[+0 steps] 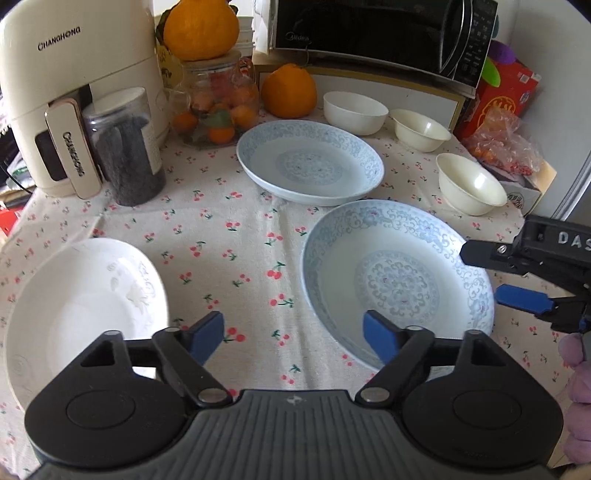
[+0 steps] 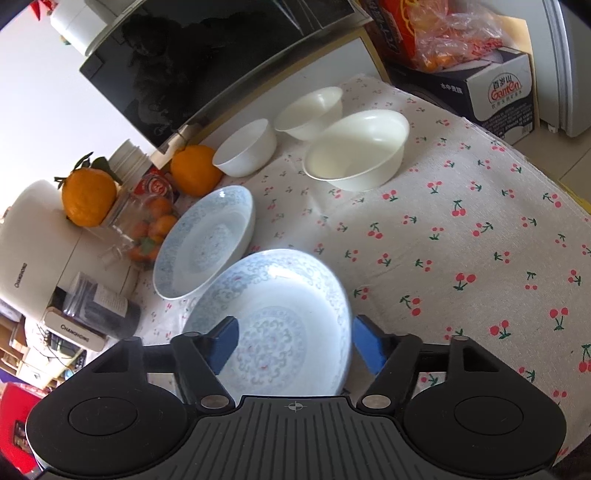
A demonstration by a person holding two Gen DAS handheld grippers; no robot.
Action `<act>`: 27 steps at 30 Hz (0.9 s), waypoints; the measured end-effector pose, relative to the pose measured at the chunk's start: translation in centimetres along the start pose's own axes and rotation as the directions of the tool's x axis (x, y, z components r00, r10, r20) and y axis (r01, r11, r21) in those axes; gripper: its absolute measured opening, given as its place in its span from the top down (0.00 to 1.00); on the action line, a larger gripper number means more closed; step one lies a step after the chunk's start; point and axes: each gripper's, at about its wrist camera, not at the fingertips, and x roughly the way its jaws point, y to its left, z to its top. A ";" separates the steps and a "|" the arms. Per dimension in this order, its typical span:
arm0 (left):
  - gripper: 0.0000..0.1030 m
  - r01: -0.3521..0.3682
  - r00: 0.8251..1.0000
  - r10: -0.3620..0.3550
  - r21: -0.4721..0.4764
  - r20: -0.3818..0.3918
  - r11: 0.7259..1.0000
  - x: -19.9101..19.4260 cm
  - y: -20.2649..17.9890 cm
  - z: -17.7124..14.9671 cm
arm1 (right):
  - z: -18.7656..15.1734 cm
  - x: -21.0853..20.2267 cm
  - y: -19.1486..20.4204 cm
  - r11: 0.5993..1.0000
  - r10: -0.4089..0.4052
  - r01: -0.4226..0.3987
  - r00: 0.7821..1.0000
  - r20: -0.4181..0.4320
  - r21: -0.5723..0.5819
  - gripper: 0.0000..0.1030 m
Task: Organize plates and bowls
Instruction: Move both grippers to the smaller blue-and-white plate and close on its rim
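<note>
Both claws wide open, holding nothing, left claw (image 1: 293,338) beside near blue plate (image 1: 399,280), right claw (image 2: 293,341) straddling its rim; I'd pinch that rim squarely, then stack it onto far blue plate (image 1: 310,162).

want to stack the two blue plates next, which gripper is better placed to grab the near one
Right. The right gripper already straddles the near blue plate, jaws open; the left gripper hangs mostly over bare tablecloth.

A home kitchen. Table w/ a cherry tablecloth (image 1: 229,229), a black microwave (image 1: 384,33) at the back, a cream kitchen machine (image 1: 74,74) on the left, big oranges (image 1: 289,90), a glass jar of small fruit (image 1: 216,107), plus plates & bowls like the blue plate (image 1: 310,162) & white bowl (image 1: 354,110).
</note>
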 end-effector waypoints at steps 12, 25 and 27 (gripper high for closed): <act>0.01 -0.075 0.996 0.075 -0.004 -0.048 0.997 -1.0 3.2 1.7 | -0.8 -0.1 4.8 0.995 0.072 -0.072 0.997 -0.011 -0.066 0.07; 0.01 -0.195 0.979 0.191 -0.058 -0.068 0.979 -2.1 10.7 3.6 | -2.4 1.7 10.9 0.975 0.123 -0.136 0.989 -0.083 -0.174 0.07; 0.01 -0.190 0.980 0.184 -0.082 -0.079 0.978 -1.6 11.2 3.8 | -1.8 1.9 12.1 0.968 0.105 -0.119 0.992 -0.075 -0.220 0.07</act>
